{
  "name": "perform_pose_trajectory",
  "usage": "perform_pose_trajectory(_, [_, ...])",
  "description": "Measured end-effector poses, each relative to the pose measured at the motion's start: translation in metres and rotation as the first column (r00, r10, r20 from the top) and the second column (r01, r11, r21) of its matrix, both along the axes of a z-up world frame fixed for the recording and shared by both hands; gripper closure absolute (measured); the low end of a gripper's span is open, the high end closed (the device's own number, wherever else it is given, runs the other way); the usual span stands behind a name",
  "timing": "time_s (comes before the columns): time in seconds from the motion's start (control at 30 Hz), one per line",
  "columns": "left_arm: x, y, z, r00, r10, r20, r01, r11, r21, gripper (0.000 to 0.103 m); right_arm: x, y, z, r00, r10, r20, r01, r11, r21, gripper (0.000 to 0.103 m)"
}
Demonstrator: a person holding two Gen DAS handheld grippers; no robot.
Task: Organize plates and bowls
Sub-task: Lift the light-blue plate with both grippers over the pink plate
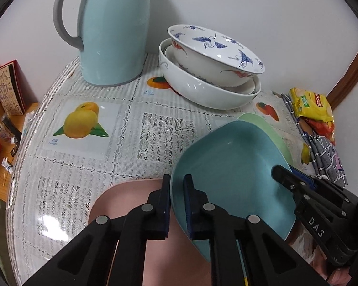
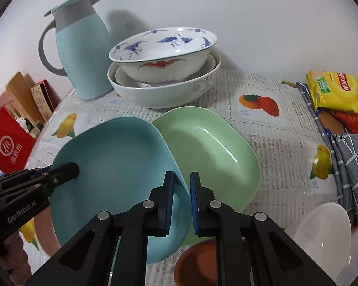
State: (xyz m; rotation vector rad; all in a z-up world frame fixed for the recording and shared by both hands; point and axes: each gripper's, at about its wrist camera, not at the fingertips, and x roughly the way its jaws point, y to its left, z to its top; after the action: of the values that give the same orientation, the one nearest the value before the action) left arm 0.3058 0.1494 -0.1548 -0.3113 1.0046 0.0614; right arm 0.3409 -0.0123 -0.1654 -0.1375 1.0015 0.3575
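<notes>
A blue square plate (image 1: pixel 234 166) (image 2: pixel 121 166) is held tilted above the table. My left gripper (image 1: pixel 176 205) (image 2: pixel 66 170) is shut on its left rim. My right gripper (image 2: pixel 181 202) (image 1: pixel 284 174) is shut on its right rim. A green square plate (image 2: pixel 212 147) (image 1: pixel 272 128) lies on the table under the blue plate's right edge. A pink plate (image 1: pixel 131 205) lies below my left gripper. At the back, a blue-crane bowl (image 1: pixel 214 52) (image 2: pixel 164 50) sits nested in a big white bowl (image 1: pixel 202 90) (image 2: pixel 164 93).
A light blue thermos jug (image 1: pixel 112 28) (image 2: pixel 81 54) stands at the back left. Snack packets (image 2: pixel 336 93) and a grey checked cloth (image 2: pixel 353 157) lie at the right. A white bowl (image 2: pixel 322 236) and a brown dish (image 2: pixel 198 264) sit near the front edge.
</notes>
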Motion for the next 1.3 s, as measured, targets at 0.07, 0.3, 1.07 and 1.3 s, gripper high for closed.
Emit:
perform_pose_trajectory(0.07, [-0.004,0.000,0.005,1.000,-0.004,0.006,0.004,1.000,-0.001,0.093,-0.007,-0.001,0.005,1.000,-0.006,0.009,0.006,1.000,0.002,0.091])
perform_pose_trajectory(0.3, [-0.022,-0.003,0.021,1.000,-0.008,0.029,0.008,1.000,-0.013,0.093,-0.032,-0.010,0.023,0.999,-0.032,0.021,0.031,0.999,0.035,0.093])
perform_pose_trajectory(1.07, [-0.064,0.002,0.057,0.996,-0.024,0.087,0.025,1.000,-0.001,0.093,-0.100,-0.017,0.063,0.993,-0.100,0.063,0.093,0.990,0.105,0.096])
perform_pose_trajectory(1.3, [-0.064,0.019,0.041,0.998,-0.008,0.065,0.008,1.000,-0.014,0.093,-0.103,0.001,0.050,0.995,-0.094,0.043,0.089,0.991,0.098,0.096])
